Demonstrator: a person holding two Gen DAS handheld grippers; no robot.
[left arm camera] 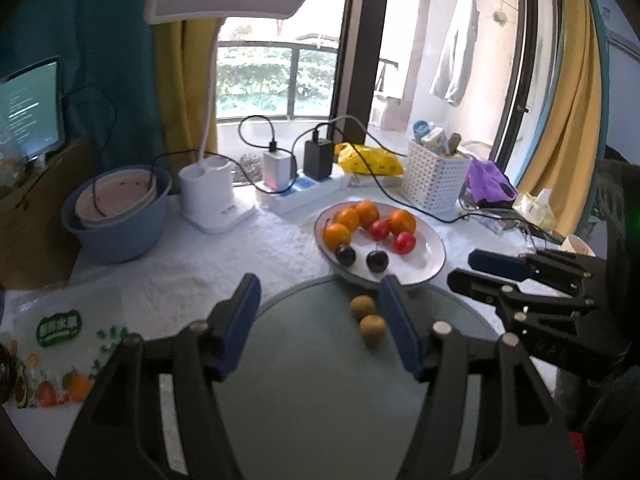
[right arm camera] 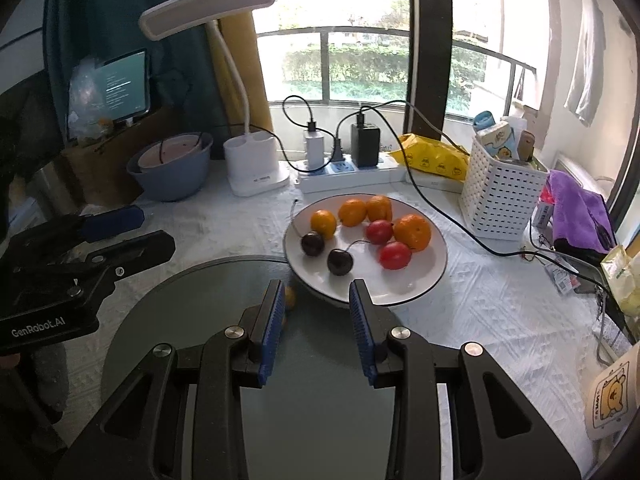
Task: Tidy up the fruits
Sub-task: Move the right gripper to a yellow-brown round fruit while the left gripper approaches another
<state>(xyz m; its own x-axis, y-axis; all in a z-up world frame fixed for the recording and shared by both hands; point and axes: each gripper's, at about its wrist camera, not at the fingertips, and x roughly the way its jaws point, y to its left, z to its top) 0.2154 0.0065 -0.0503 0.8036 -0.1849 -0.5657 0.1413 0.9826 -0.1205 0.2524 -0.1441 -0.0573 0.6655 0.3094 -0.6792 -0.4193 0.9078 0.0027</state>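
A white plate holds several oranges, two red fruits and two dark cherries. In front of it lies a grey round tray with two small brown fruits; one shows partly in the right wrist view. My left gripper is open and empty above the tray. My right gripper is open and empty at the plate's near rim; it also shows in the left wrist view.
At the back stand a blue bowl, a white desk lamp, a power strip with chargers and cables, a yellow bag and a white basket. A printed fruit bag lies left.
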